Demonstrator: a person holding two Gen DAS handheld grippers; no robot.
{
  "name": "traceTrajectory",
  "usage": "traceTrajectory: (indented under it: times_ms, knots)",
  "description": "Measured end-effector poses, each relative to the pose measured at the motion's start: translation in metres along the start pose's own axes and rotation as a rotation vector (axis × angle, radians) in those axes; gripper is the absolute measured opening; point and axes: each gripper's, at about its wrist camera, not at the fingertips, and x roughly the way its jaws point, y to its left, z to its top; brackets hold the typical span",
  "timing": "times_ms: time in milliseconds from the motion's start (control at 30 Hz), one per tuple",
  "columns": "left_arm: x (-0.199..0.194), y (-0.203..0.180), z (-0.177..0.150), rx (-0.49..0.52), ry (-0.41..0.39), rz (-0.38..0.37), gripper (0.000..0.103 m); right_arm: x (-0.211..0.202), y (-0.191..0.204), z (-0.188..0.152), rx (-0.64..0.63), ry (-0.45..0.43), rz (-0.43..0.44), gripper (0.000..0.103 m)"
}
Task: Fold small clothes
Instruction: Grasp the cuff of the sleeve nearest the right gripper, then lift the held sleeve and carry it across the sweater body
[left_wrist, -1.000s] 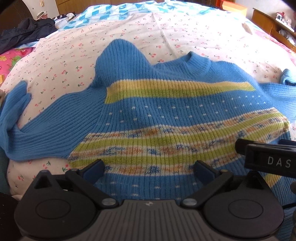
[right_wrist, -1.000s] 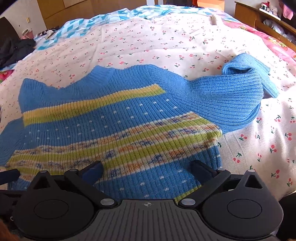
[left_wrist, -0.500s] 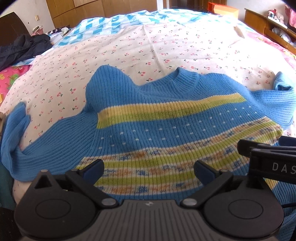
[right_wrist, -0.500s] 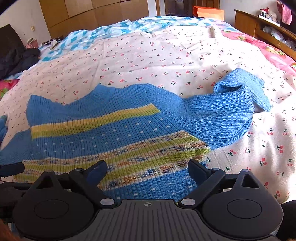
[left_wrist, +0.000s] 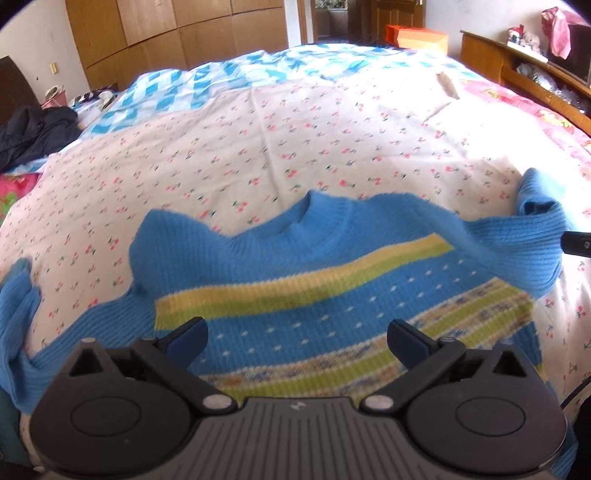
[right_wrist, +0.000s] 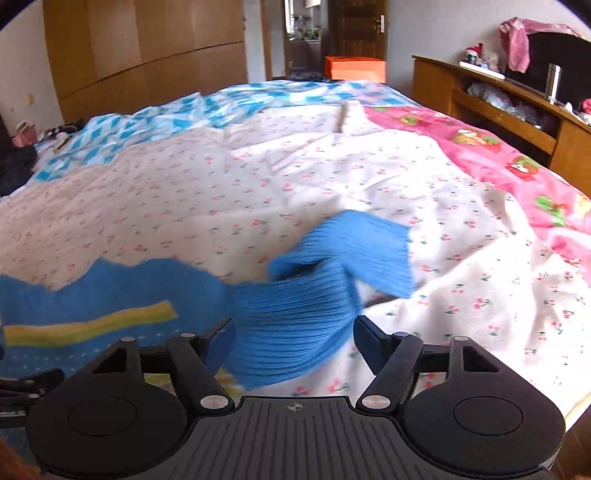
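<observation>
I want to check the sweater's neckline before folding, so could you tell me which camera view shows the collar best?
The left wrist view: the collar sits near the middle, its opening visible above the yellow stripe. In the right wrist view the sweater is blurred at the left edge, and the collar cannot be made out.

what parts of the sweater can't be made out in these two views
- Sweater hem: left wrist view, hidden behind the open left claw.
- Sleeve, right wrist view: motion blur smears its knit; its lower edge runs behind the open right claw.
- Other sleeve: cut off by the left edge of the left wrist view.
</observation>
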Motion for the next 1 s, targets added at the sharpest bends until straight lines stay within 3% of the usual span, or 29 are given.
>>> traceTrajectory:
  times_ms: [67,167,300,400,533,600,633,667,733,1000]
  knots:
    - [0.002,-0.006,0.004,0.009,-0.005,-0.012,0.103,0.014,-0.028,0.006,0.098,0.040,0.023,0.054]
    - [0.008,-0.015,0.009,0.027,-0.002,-0.028,0.103,0.032,-0.070,0.013,0.308,0.080,0.128,0.042]
    - [0.011,-0.024,0.012,0.041,-0.005,-0.044,0.103,0.053,-0.095,0.017,0.508,0.116,0.259,0.042]
    - [0.013,-0.025,0.012,0.042,-0.003,-0.051,0.103,0.070,-0.102,0.019,0.577,0.129,0.274,0.042]
    - [0.015,-0.025,0.010,0.047,0.004,-0.051,0.103,0.095,-0.119,0.018,0.759,0.151,0.330,0.042]
    - [0.015,-0.024,0.009,0.049,0.003,-0.049,0.103,0.097,-0.127,0.016,0.826,0.122,0.346,0.042]
    - [0.015,-0.024,0.010,0.049,0.000,-0.048,0.103,0.097,-0.131,0.017,0.847,0.098,0.340,0.039]
    - [0.015,-0.024,0.010,0.049,-0.001,-0.048,0.103,0.096,-0.134,0.018,0.854,0.087,0.326,0.025]
    - [0.015,-0.024,0.011,0.046,-0.002,-0.052,0.103,0.094,-0.138,0.021,0.866,0.077,0.316,0.010]
    - [0.011,-0.023,0.013,0.039,-0.017,-0.065,0.103,0.054,-0.142,0.053,0.822,-0.072,0.376,0.005]
